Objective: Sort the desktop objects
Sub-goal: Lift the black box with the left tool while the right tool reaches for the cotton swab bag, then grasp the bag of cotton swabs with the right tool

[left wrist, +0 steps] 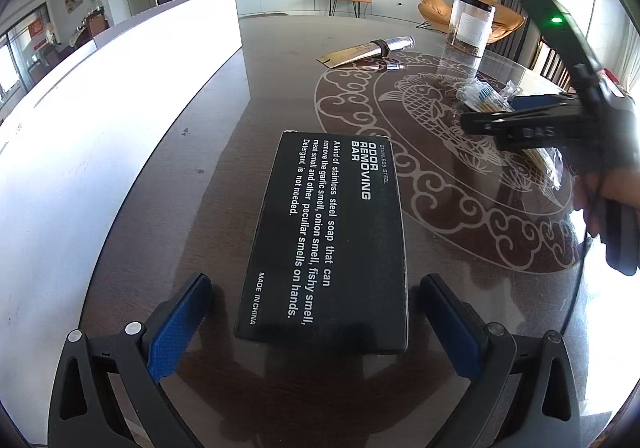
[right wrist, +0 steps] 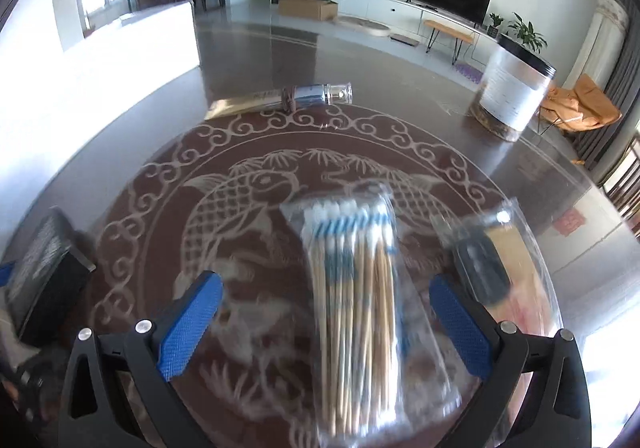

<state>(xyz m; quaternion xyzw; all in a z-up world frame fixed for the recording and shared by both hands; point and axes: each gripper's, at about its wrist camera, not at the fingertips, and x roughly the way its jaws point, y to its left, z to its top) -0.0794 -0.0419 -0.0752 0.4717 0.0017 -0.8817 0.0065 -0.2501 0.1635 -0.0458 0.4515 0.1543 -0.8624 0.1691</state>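
Jaws of my left gripper [left wrist: 316, 322] gape around the black box [left wrist: 326, 244]; only my right gripper [right wrist: 326, 322], open, shows the swab bag [right wrist: 356, 296] centre frame.

Bright daylight, blown-out white panel [left wrist: 120, 95], fisheye edges, right view motion-blurred

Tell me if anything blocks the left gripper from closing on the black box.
Nothing visible does. The left gripper is open, with the black box lying flat on the table between its fingers; bare table shows on both sides.
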